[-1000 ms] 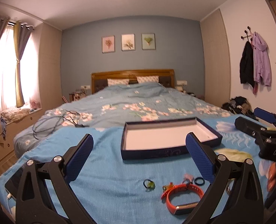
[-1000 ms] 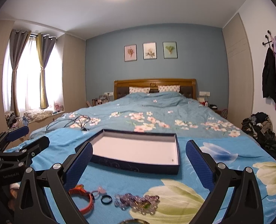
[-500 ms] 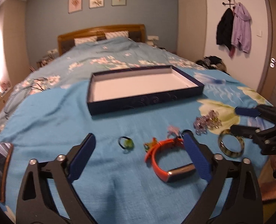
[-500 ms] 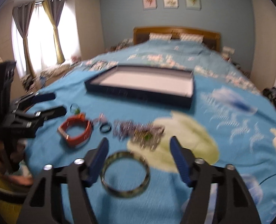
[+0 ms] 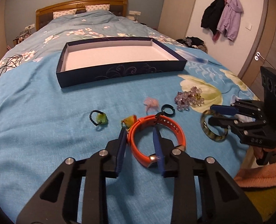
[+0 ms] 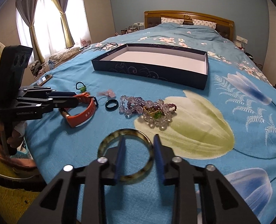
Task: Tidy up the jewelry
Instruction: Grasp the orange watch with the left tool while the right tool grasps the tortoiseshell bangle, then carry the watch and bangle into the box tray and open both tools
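Both tongs (image 5: 139,130) (image 6: 139,140) lower now — narrower, closing.

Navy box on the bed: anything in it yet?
Empty. The navy box shows only a bare white floor in both views; the jewelry, including the orange band, lies outside on the bedspread.

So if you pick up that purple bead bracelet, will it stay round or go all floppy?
Probably floppy: the bead bracelet lies in a loose tangled heap on the blanket, so it likely dangles when lifted. The glassy round beads may be slippery, and a pinch could catch only one strand.
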The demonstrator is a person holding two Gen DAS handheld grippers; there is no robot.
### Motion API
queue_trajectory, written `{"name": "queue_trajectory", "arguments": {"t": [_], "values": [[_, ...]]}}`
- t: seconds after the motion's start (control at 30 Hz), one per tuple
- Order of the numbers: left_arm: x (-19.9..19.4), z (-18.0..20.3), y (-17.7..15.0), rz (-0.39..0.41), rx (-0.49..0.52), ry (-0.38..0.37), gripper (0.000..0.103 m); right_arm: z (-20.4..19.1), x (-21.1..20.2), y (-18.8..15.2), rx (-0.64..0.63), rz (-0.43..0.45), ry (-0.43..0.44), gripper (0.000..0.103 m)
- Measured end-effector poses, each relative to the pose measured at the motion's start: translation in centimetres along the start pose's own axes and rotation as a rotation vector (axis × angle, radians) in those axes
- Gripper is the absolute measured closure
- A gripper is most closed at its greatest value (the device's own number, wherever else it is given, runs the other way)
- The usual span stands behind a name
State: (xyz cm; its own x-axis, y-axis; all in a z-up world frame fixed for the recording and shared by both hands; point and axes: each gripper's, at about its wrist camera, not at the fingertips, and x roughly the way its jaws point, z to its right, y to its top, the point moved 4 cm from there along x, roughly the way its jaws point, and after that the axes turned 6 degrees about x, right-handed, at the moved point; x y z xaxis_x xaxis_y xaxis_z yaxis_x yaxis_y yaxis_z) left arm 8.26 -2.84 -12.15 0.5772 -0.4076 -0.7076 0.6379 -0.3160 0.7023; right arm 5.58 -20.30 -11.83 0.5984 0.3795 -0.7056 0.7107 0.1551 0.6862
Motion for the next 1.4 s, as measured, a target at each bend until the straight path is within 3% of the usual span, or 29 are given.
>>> {"name": "queue_trajectory", "arguments": {"t": [0.07,0.23,0.27,0.33,0.53,0.77,1.13,1.4], "values": [[-0.1,0.3,0.0,-0.014,0.007,-0.002,0.074,0.3,0.0,0.1,-0.003,-0.007,-0.001,0.084],[-0.5,0.3,0.0,-0.036,0.012,-0.021,0.072,0.1,-0.1,0.1,-0.034,-0.020,-0.008,0.084],[-0.5,0.2,-0.1,-0.039,0.011,-0.026,0.075,0.1,0.0,0.2,-0.040,-0.020,-0.011,0.086],[-0.3,0.3,-0.1,-0.051,0.017,-0.021,0.092,0.0,0.0,0.2,-0.052,-0.021,-0.015,0.097],[-0.6,0.5,0.1,-0.052,0.021,-0.002,0.094,0.0,-0.2,0.6,-0.049,-0.012,0.013,0.097],[-2.1,-0.5,1.3,-0.003,-0.021,-0.021,0.094,0.1,-1.6,2.6,-0.032,0.056,0.053,0.097],[-3.4,-4.8,7.4,0.104,-0.082,0.021,0.094,1.1,-2.0,9.7,-0.067,0.192,0.042,0.097],[-1.1,-8.8,14.1,0.127,-0.097,0.085,0.094,4.9,2.3,17.2,-0.051,0.218,-0.036,0.097]]}}
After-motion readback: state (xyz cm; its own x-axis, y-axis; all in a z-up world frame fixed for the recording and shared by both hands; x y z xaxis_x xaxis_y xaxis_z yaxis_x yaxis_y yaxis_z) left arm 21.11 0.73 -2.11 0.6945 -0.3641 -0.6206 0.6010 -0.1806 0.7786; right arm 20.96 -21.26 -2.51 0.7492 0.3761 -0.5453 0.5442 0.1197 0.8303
